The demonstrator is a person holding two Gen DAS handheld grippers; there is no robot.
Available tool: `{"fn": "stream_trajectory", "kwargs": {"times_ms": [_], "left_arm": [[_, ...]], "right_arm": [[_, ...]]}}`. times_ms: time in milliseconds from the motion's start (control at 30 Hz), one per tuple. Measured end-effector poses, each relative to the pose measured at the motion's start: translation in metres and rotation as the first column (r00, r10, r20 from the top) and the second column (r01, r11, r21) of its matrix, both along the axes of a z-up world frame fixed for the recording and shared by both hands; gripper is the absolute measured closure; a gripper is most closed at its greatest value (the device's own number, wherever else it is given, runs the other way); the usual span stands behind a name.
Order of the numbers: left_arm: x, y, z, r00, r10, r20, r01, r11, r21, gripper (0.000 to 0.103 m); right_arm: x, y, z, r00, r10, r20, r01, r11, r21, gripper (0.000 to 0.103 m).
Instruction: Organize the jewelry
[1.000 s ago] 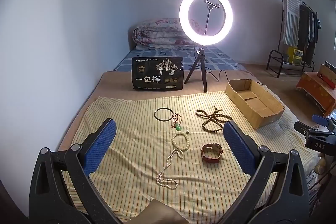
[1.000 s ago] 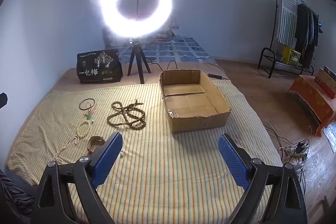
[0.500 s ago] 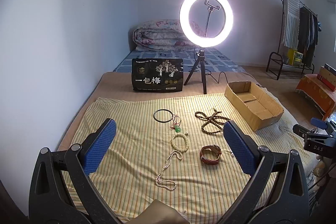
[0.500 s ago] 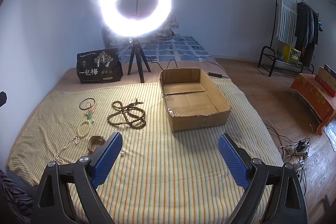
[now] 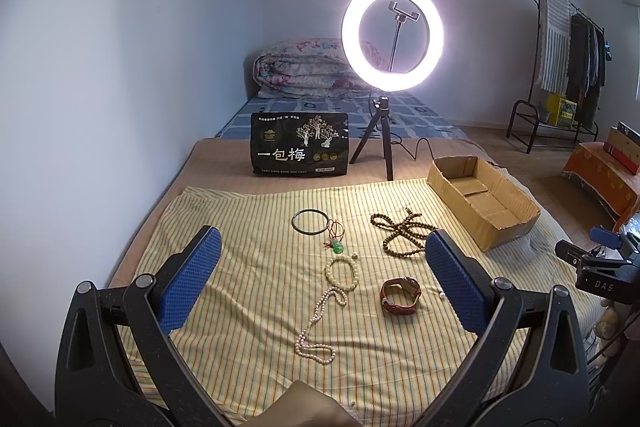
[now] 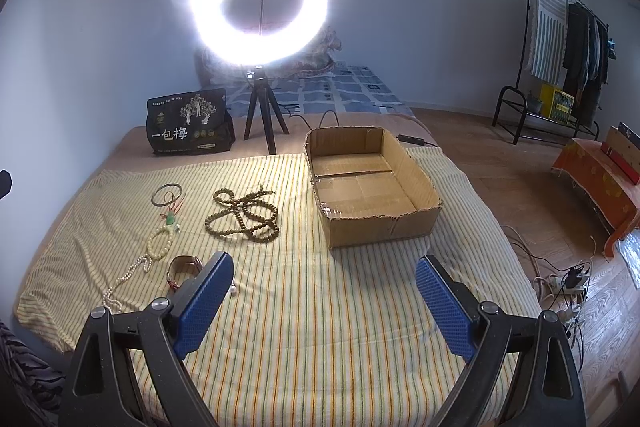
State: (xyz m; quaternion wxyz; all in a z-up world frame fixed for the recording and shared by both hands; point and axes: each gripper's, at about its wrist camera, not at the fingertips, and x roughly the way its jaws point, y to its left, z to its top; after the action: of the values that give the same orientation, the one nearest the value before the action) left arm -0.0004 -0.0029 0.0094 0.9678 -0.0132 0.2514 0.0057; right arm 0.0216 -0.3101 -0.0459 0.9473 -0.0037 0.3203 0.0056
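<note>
Over the last second almost nothing has changed: both grippers, left (image 5: 320, 279) and right (image 6: 324, 303), hover with jaws wide and empty, jewelry (brown watch (image 5: 401, 295) nearest) untouched on the striped bedcloth (image 6: 320, 307), the cardboard box (image 6: 416, 227) empty.

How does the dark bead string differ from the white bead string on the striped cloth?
The dark bead string is olive-brown and bunched in crossing loops; the white bead string is pale and stretched in a thin line. The dark one lies nearer the cardboard box; the white one lies farther away. Both lie untouched on the cloth.
</note>
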Motion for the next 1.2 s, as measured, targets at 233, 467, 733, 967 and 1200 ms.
{"fn": "stream_trajectory", "kwargs": {"times_ms": [233,467,733,967,1200], "left_arm": [[-0.0006,0.001,-0.0012,1.0,0.0,0.003,0.0,1.0,0.0,0.0],[-0.0009,0.001,-0.0007,1.0,0.0,0.003,0.0,1.0,-0.001,0.0],[-0.0011,0.001,-0.0014,1.0,0.0,0.004,0.0,1.0,-0.001,0.0],[-0.0012,0.0009,-0.0016,1.0,0.001,0.005,-0.001,1.0,-0.001,0.0],[-0.0012,0.001,-0.0018,1.0,0.001,0.005,-0.001,1.0,-0.001,0.0]], "right_arm": [[-0.0004,0.0013,-0.0028,1.0,0.003,-0.007,-0.003,1.0,-0.003,0.009],[0.0003,0.0013,-0.0013,1.0,0.007,-0.017,-0.007,1.0,-0.001,0.009],[0.0008,0.0012,-0.0013,1.0,0.009,-0.022,-0.009,1.0,-0.001,0.009],[0.0011,0.0019,-0.0022,1.0,0.01,-0.023,-0.01,1.0,-0.002,0.009],[0.0004,0.002,-0.0028,1.0,0.01,-0.025,-0.01,1.0,-0.001,0.009]]}}
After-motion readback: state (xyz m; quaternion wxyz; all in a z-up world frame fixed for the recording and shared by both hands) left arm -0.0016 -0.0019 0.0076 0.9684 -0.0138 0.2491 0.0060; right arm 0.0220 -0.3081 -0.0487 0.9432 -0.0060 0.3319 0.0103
